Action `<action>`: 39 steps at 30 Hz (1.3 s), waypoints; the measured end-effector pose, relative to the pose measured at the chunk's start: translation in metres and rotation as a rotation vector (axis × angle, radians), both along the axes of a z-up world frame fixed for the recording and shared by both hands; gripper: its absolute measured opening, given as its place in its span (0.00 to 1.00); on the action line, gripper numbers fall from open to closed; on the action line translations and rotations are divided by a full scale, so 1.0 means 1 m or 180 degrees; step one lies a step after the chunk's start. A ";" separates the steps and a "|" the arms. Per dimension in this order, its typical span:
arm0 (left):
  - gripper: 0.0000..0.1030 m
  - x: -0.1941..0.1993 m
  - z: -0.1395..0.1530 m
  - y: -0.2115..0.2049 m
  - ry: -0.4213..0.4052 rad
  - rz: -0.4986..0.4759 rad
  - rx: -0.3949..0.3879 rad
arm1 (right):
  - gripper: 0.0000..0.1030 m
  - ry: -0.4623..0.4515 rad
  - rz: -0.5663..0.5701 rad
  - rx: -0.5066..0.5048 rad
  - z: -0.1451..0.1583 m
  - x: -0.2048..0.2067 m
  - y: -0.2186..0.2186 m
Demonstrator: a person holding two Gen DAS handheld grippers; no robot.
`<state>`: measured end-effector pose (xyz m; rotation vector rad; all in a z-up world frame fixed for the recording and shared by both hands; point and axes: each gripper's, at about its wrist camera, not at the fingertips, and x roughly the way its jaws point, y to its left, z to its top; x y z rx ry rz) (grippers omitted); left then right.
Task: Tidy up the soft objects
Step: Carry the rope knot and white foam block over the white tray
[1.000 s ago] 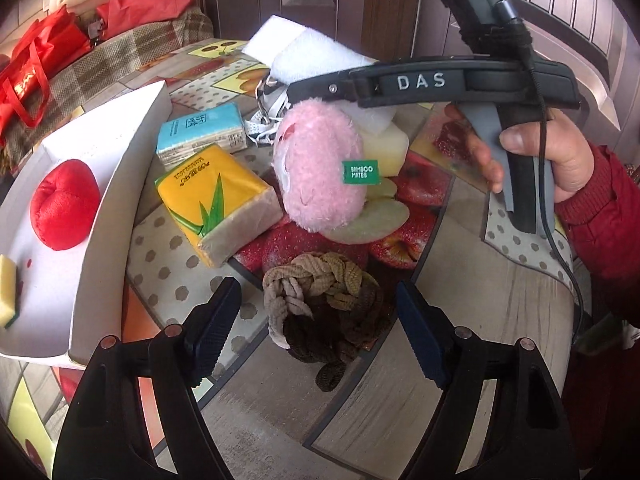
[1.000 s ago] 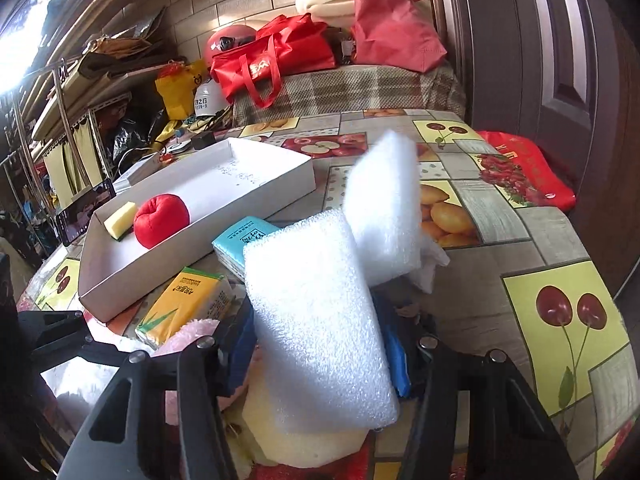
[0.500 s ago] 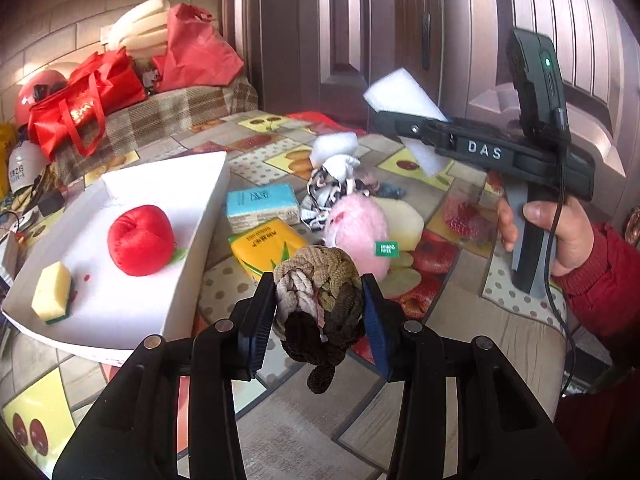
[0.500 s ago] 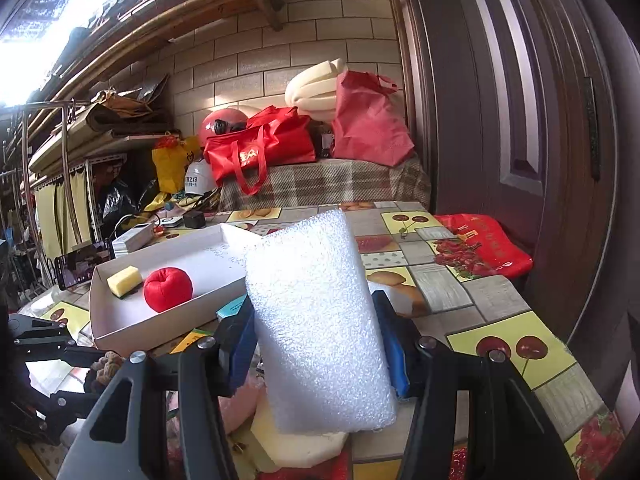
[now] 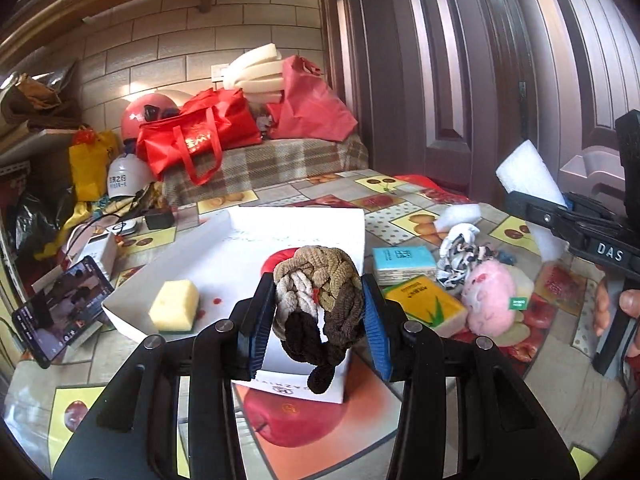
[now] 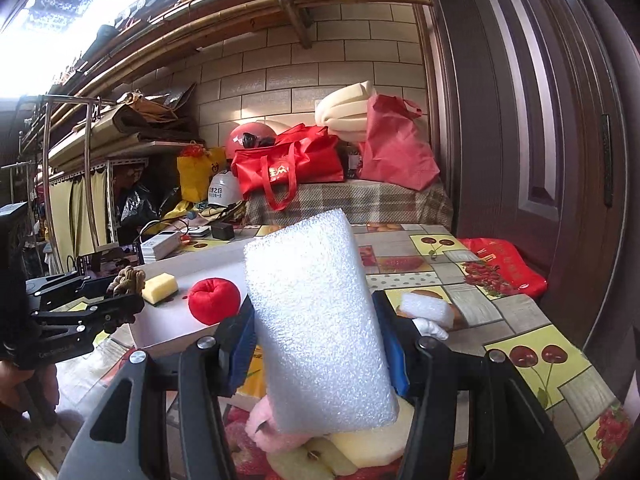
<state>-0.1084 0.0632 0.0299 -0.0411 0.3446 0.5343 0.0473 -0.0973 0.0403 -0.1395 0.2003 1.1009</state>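
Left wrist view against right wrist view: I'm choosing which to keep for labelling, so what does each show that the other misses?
Only the left wrist view shows the phone, the blue tissue pack, the yellow tissue pack and the patterned cloth. Only the right wrist view shows the curtained metal shelving and the red apple plush unobstructed. Both show the white tray, the yellow sponge, the left gripper shut on the braided rope ball, and the right gripper shut on the white foam block.

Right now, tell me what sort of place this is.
Probably a cluttered home storeroom or entry: a tiled wall, a dark wooden door, red bags and a helmet piled behind a fruit-print table.
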 end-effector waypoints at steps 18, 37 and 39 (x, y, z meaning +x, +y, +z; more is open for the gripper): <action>0.40 -0.003 -0.004 0.104 -0.0226 0.0715 -0.0353 | 0.53 0.0401 0.0678 -0.0489 -0.023 -0.048 0.117; 0.40 -0.015 -0.005 0.139 -0.0552 0.0782 -0.0821 | 0.53 0.1129 0.0087 -0.0877 -0.044 0.001 0.190; 0.40 -0.012 -0.005 0.138 -0.0487 0.0795 -0.0793 | 0.53 0.1168 0.0038 -0.0825 -0.043 0.004 0.187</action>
